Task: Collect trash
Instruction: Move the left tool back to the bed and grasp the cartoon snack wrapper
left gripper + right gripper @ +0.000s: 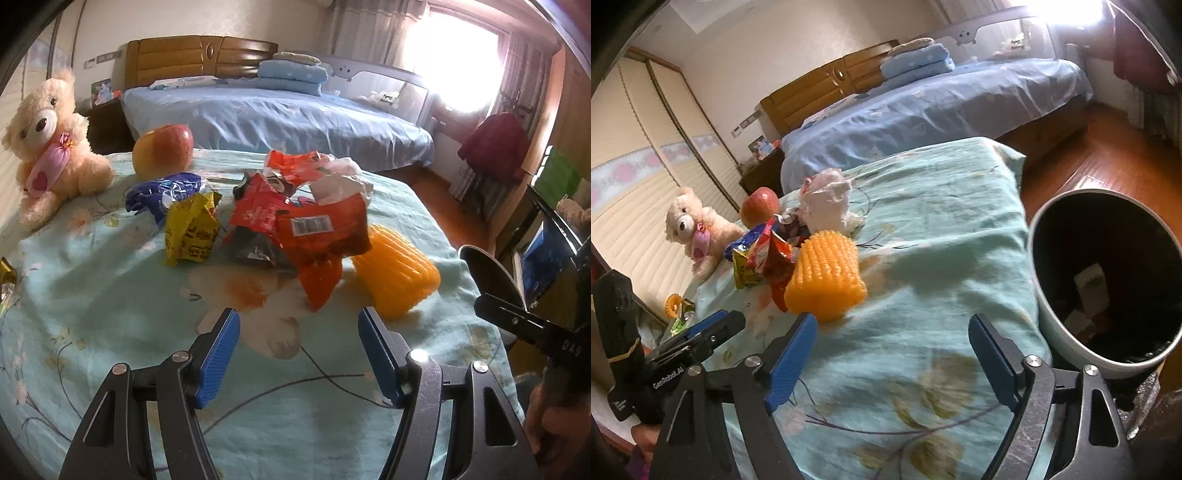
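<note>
A pile of trash lies on a floral teal cloth (110, 295): a red snack wrapper (306, 225), a yellow wrapper (190, 229), a blue wrapper (166, 192), crumpled white paper (340, 181) and an orange foam fruit net (399, 266). My left gripper (299, 325) is open and empty, just short of the red wrapper. My right gripper (892, 332) is open and empty, close in front of the foam net (827, 273). A white bin with a black liner (1104, 284) stands to the right of the cloth, with some scraps inside.
A teddy bear (51, 144) and an apple (162, 147) sit at the far left of the cloth. A bed with blue sheets (280, 114) stands behind. Wood floor (1108, 162) lies to the right. The left gripper shows at the right wrist view's left edge (701, 332).
</note>
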`<state>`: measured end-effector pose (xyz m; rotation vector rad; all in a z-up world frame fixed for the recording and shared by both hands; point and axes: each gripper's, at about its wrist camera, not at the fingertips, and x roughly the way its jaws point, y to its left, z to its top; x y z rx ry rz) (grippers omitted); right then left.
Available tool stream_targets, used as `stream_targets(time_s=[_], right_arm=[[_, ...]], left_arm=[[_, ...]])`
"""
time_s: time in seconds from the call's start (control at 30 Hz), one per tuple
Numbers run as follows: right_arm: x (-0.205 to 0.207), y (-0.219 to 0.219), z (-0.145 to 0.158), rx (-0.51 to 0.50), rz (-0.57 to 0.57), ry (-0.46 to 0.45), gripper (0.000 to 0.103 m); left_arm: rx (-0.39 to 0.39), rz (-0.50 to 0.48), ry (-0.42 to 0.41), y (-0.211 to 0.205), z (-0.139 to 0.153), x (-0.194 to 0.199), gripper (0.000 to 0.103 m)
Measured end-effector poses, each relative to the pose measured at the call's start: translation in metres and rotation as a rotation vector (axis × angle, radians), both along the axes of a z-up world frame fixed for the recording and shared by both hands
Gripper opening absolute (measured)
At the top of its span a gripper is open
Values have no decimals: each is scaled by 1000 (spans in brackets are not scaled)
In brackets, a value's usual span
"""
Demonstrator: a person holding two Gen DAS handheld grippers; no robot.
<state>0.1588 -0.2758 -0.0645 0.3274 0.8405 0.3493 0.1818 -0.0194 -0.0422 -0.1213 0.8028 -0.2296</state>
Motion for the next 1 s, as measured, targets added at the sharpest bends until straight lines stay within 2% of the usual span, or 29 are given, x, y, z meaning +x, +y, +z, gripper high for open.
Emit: stream_targets(time_s=[0.3, 0.47, 0.57, 0.63, 0.7, 0.77, 0.8, 1.0], right_arm=[[19, 23, 1, 19, 58, 9, 74], [36, 32, -9, 34, 79, 39, 64], [44, 32, -16, 70, 88, 64, 55], [48, 32, -19, 90, 96, 76, 37], [49, 34, -18, 96, 112, 75, 20], [47, 37, -16, 85, 123, 61, 15], [46, 39, -15, 77, 128, 55, 1], [37, 34, -14, 86, 120, 51, 0]], left_arm=[[-7, -26, 52, -4, -12, 32, 65], [-20, -41, 77, -9, -19, 49, 61], [-47, -53, 99, -12, -23, 60, 46], [-71, -72, 115, -14, -27, 66, 22], [-76, -84, 120, -16, -30, 68, 8], [-74, -87, 110, -17, -30, 67, 7], [-74, -85, 101, -16, -30, 66, 5], [-79, -75, 71, -8, -27, 54, 0]])
